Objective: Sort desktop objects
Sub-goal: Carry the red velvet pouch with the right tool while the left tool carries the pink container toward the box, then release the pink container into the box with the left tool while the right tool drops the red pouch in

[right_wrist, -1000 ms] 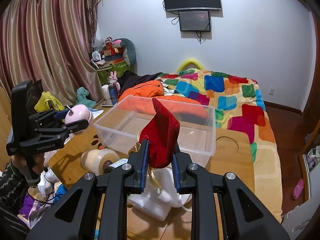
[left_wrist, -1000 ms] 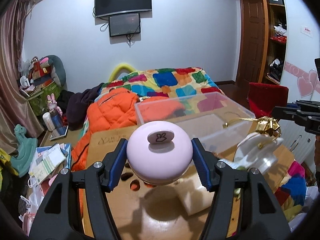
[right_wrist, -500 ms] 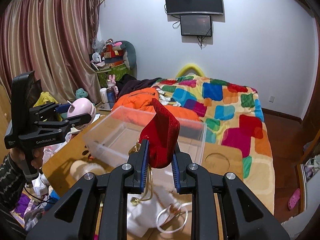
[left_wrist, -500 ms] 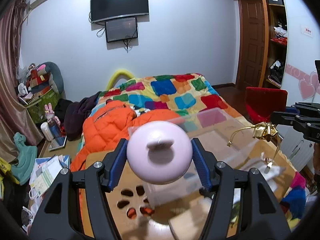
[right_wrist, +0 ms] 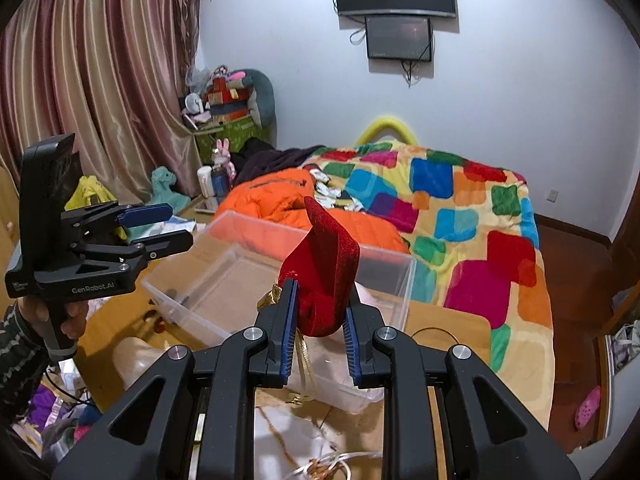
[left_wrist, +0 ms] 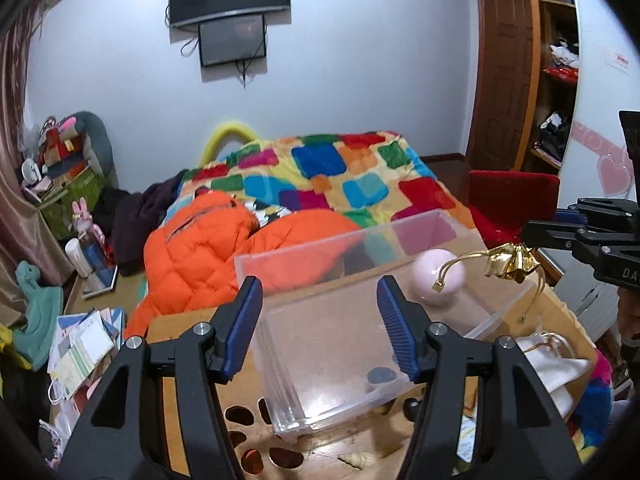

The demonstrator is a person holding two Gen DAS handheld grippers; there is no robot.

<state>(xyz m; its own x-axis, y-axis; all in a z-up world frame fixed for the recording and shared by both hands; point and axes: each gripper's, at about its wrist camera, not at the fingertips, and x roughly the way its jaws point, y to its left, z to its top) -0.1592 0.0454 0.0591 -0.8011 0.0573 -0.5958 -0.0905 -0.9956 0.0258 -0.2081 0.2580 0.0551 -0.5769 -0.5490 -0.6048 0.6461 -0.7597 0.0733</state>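
Note:
My left gripper (left_wrist: 320, 322) is open and empty, held over the near end of a clear plastic bin (left_wrist: 280, 344). A round pink object (left_wrist: 438, 280) sits inside the bin at its far right. My right gripper (right_wrist: 318, 332) is shut on a red velvet pouch (right_wrist: 328, 276) with a gold ribbon (left_wrist: 510, 262), above the bin's right end (right_wrist: 400, 288). The left gripper also shows in the right wrist view (right_wrist: 160, 228), and the right gripper's arm at the left wrist view's right edge (left_wrist: 592, 236).
The bin stands on a wooden table (left_wrist: 200, 364) with cut-out holes. A white cloth bag (left_wrist: 552, 368) and a tape roll (right_wrist: 132, 360) lie beside the bin. A bed with an orange jacket (left_wrist: 200, 256) is behind. Papers (left_wrist: 80, 352) lie at the left.
My left gripper has opened and let go of the round pink object, which now sits in the bin. Both grippers have shifted over the bin; the right still holds the pouch.

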